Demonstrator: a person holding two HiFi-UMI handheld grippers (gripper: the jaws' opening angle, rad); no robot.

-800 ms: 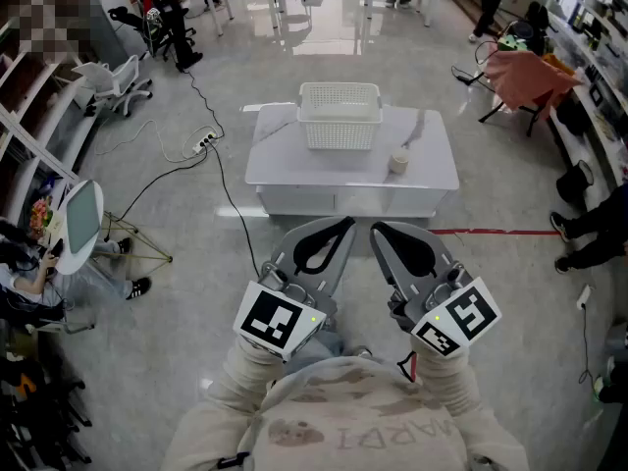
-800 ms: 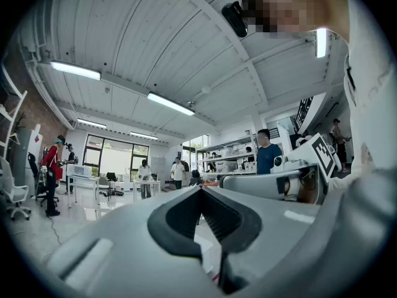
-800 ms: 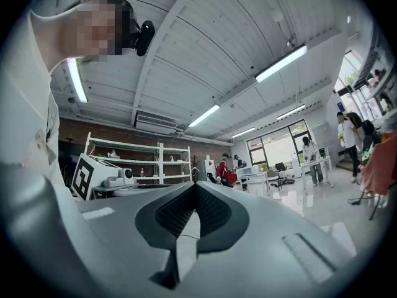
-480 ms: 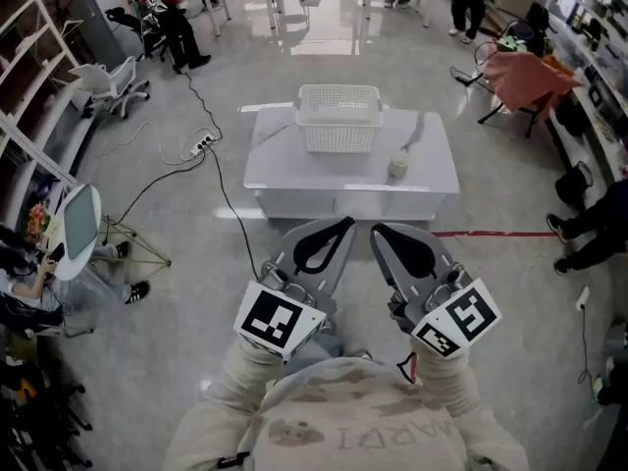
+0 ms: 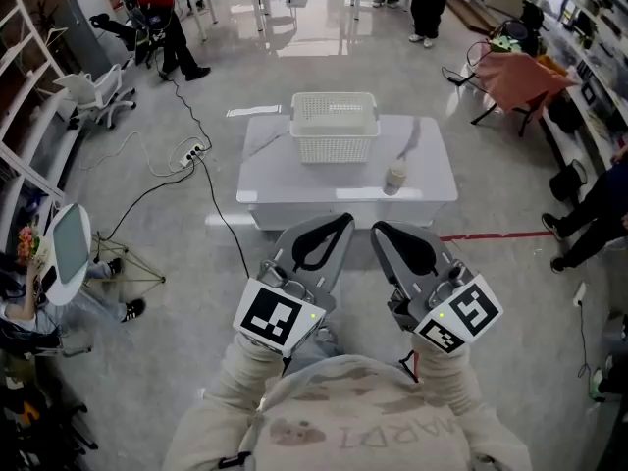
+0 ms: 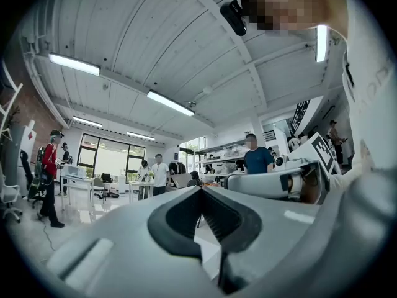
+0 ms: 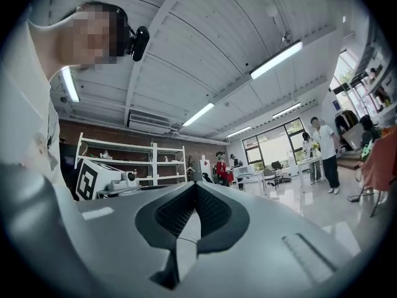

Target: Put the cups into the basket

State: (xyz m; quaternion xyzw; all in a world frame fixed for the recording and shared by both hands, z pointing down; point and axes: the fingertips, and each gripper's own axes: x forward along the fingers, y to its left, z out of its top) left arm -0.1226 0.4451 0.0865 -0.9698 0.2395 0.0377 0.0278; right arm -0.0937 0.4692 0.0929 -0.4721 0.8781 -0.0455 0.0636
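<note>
A white mesh basket [image 5: 335, 126] stands at the far side of a low white table [image 5: 285, 180] ahead of me. A single pale cup [image 5: 395, 176] stands on the table, to the right of the basket and nearer me. My left gripper [image 5: 344, 222] and right gripper [image 5: 377, 229] are held close to my chest, well short of the table, both shut with nothing between the jaws. In the left gripper view the left gripper [image 6: 200, 189] points up at the room and ceiling; the right gripper [image 7: 195, 184] does likewise. Neither of those views shows the table.
A black cable [image 5: 221, 209] runs across the floor from a power strip [image 5: 186, 152] past the table's left end. A red tape line [image 5: 496, 235] lies on the floor at the right. A cloth-draped stand [image 5: 518, 75] is at the far right, shelving [image 5: 29, 145] at the left, people at the back.
The table, basket and cup have shifted slightly in the head view as my head moved. A person walked in at the top of the view. Both grippers stay shut in place.
</note>
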